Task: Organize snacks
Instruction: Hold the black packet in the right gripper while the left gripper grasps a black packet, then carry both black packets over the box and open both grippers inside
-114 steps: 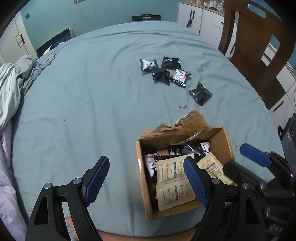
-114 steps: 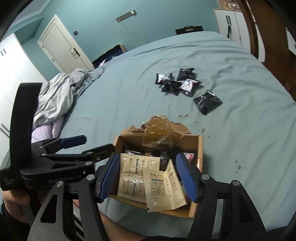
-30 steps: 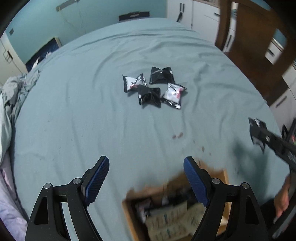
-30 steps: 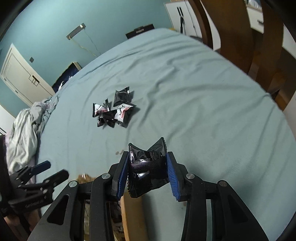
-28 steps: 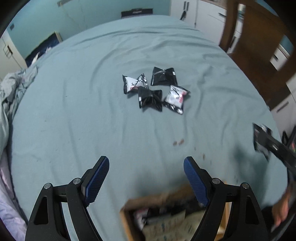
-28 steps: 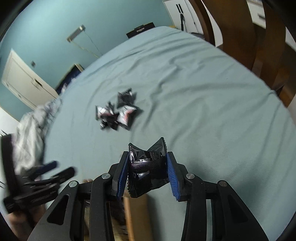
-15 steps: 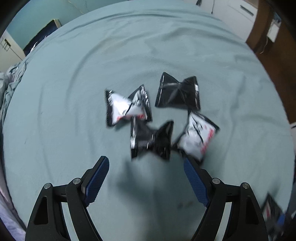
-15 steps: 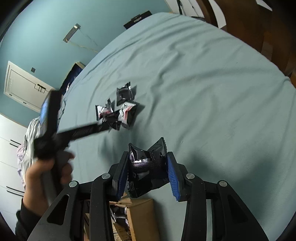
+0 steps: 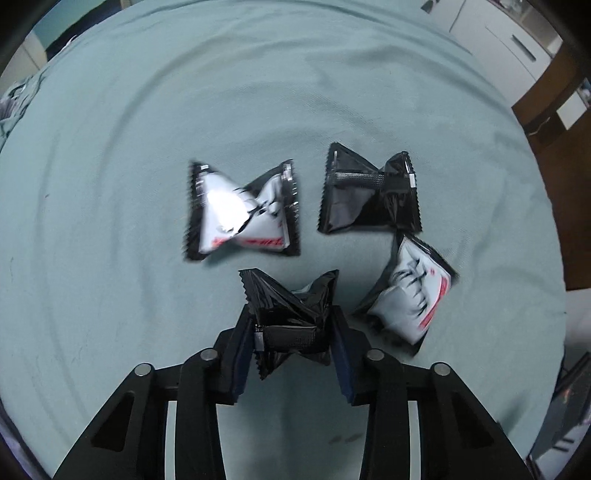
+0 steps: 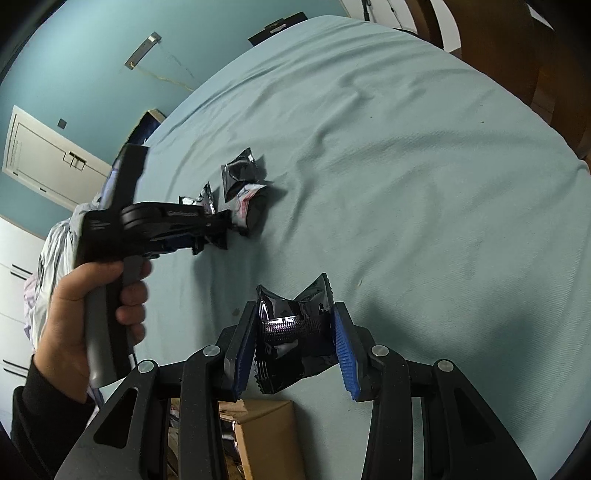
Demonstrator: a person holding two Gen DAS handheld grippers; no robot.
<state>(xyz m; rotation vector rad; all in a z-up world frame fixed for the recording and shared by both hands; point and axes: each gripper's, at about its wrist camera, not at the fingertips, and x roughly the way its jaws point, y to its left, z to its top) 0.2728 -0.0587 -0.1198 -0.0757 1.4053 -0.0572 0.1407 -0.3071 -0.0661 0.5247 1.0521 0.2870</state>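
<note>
My left gripper [image 9: 291, 336] is shut on a black snack packet [image 9: 290, 325] lying on the teal cloth. Around it lie a white packet [image 9: 242, 214] to the upper left, a black packet [image 9: 369, 194] to the upper right and a white packet [image 9: 410, 295] to the right. My right gripper [image 10: 293, 343] is shut on another black snack packet [image 10: 293, 332] and holds it above the cloth, over the cardboard box [image 10: 266, 435]. The left gripper [image 10: 218, 229] also shows in the right wrist view, at the packet pile [image 10: 240, 177].
The teal cloth [image 10: 406, 184] covers a round table. A wooden chair [image 10: 517, 40] stands at the far right edge. Crumpled grey fabric [image 10: 55, 240] lies at the left. White cabinets [image 9: 498, 33] stand beyond the table.
My left gripper moved forward from the box to the pile and shut on the black packet. My right gripper kept its black packet and drew back over the box.
</note>
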